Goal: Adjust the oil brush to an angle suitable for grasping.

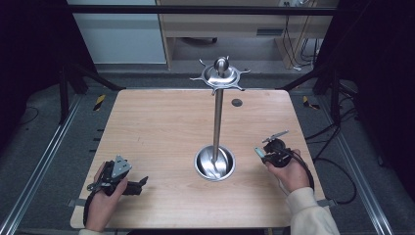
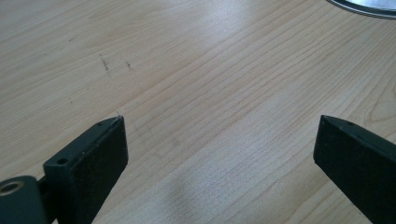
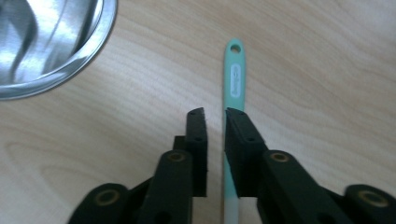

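A teal-handled utensil [image 3: 235, 74] lies flat on the wooden table [image 1: 161, 127], its hanging hole pointing away from me. My right gripper [image 3: 215, 114] hovers right over it. The jaws stand a narrow gap apart with bare wood showing between them. The handle runs under the right-hand jaw and is not pinched. In the high view this gripper [image 1: 262, 152] sits just right of the steel stand's bowl-shaped base [image 1: 214, 164]. My left gripper [image 2: 219, 149] rests low near the table's front left, jaws wide open over bare wood; the high view shows it [image 1: 139, 183] pointing right.
The stand's thin pole [image 1: 218, 117] rises from the base to a disc with several hooks [image 1: 221, 74]. The base rim shows in the right gripper view [image 3: 51, 42] and the left gripper view [image 2: 369, 7]. A small dark round spot [image 1: 237, 102] marks the far table.
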